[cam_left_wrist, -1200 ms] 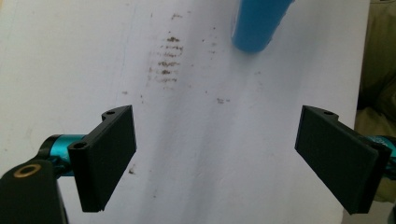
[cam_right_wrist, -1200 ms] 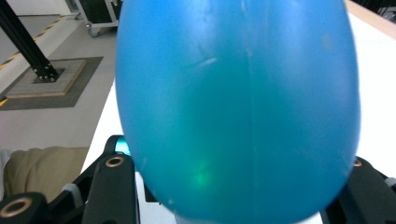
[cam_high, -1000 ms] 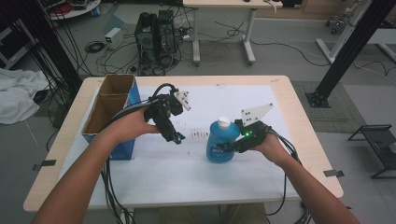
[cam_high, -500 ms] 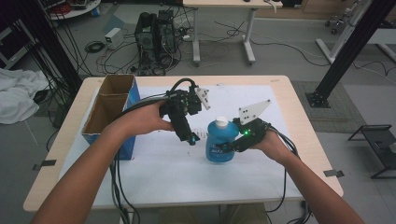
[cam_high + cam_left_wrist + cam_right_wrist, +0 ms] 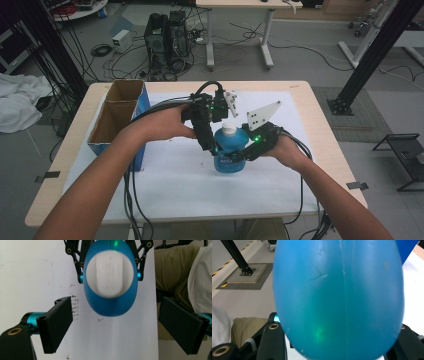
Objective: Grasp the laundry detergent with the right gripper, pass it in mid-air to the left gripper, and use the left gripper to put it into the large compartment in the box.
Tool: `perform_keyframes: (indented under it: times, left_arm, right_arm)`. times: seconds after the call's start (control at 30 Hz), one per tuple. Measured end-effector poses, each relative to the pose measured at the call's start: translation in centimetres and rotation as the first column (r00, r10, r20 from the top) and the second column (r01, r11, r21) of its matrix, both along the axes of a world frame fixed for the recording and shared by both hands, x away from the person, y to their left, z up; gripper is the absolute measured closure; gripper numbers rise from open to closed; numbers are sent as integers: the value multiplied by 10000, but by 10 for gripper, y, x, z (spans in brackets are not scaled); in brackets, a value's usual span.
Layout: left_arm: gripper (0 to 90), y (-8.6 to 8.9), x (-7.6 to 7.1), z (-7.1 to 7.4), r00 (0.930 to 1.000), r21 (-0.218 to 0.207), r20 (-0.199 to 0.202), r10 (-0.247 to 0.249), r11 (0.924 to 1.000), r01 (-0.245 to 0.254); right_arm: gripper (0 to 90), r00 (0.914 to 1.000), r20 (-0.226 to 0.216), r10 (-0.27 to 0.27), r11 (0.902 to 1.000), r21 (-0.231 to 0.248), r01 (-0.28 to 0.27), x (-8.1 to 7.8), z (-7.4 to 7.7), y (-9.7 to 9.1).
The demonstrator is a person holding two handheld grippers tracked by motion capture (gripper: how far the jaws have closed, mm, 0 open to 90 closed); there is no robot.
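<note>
- The blue plastic bottle with a white flip cap [image 5: 231, 147] stands upright near the middle of the white sheet on the light wooden table [image 5: 320, 130].
- The right gripper [image 5: 240, 152] pinches the bottle's body from the bottle's 4 o'clock side in the high view.
- The left gripper [image 5: 117, 323] hangs above the cap, jaws spread wide; in its own view the bottle sits at 12 o'clock, untouched.
- An open brown cardboard box [image 5: 117, 112] stands at the bottle's 9 o'clock, well apart.
</note>
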State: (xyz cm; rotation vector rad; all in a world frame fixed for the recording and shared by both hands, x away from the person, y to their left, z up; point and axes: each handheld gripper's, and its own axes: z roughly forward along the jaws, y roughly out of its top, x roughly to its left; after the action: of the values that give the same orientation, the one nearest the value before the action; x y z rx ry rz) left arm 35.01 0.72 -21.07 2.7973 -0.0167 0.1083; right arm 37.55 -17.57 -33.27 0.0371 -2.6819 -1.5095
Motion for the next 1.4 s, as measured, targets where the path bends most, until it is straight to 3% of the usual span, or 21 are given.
perform_keyframes:
  times: [0.03,0.1,0.23,0.63,0.7,0.97,1.0,1.03,1.17,1.2,1.3,1.33,1.4]
  left_arm:
    - [126,-3,0,0,10000,144,-17,-11,9999,11]
    - [125,-7,1,-1,9999,240,-97,-42,9997,45]
    - [126,-14,3,-6,9998,498,-211,-63,9987,73]
    - [127,-33,11,-16,9992,870,-401,-89,9961,124]
    - [126,-34,11,-17,9990,869,-434,-101,9961,138]
    - [127,-38,14,-24,9983,1103,-575,-30,9939,93]
    - [127,-38,14,-24,9984,1090,-571,-19,9940,81]
    - [129,-38,14,-24,9986,1088,-533,-33,9940,91]
    - [170,-39,14,-25,9983,1162,-576,-104,9931,171]
    - [171,-39,14,-25,9983,1202,-567,-108,9926,176]
    - [188,-40,15,-26,9982,1327,-592,-120,9910,197]
    - [210,-40,15,-26,9983,1332,-567,-155,9908,229]
    - [213,-40,15,-26,9982,1290,-578,-135,9914,209]
  right_arm:
    - [444,9998,-179,-89,9999,-118,87,-1,0,1]
    - [444,10000,69,49,10000,-76,-49,1,-2,3]
    - [444,10000,-40,46,9997,-252,-47,-1,-2,3]
    - [446,9999,94,130,9996,-234,-128,0,-1,2]
    - [446,9996,225,140,9996,-238,-135,2,0,2]
    - [444,9999,-18,133,9994,-325,-133,0,1,1]
    - [444,9996,221,153,9997,-202,-148,1,1,2]
    - [444,9999,-66,79,9992,-385,-81,-1,1,1]
    - [444,9999,-14,99,9994,-318,-100,0,1,1]
    - [444,9994,320,143,9998,-124,-139,2,1,2]
    - [445,10000,-52,-35,9993,-364,33,-1,1,0]
    - [444,9996,251,127,9998,-136,-123,2,0,2]
    - [444,9998,153,102,9998,-199,-99,1,0,1]
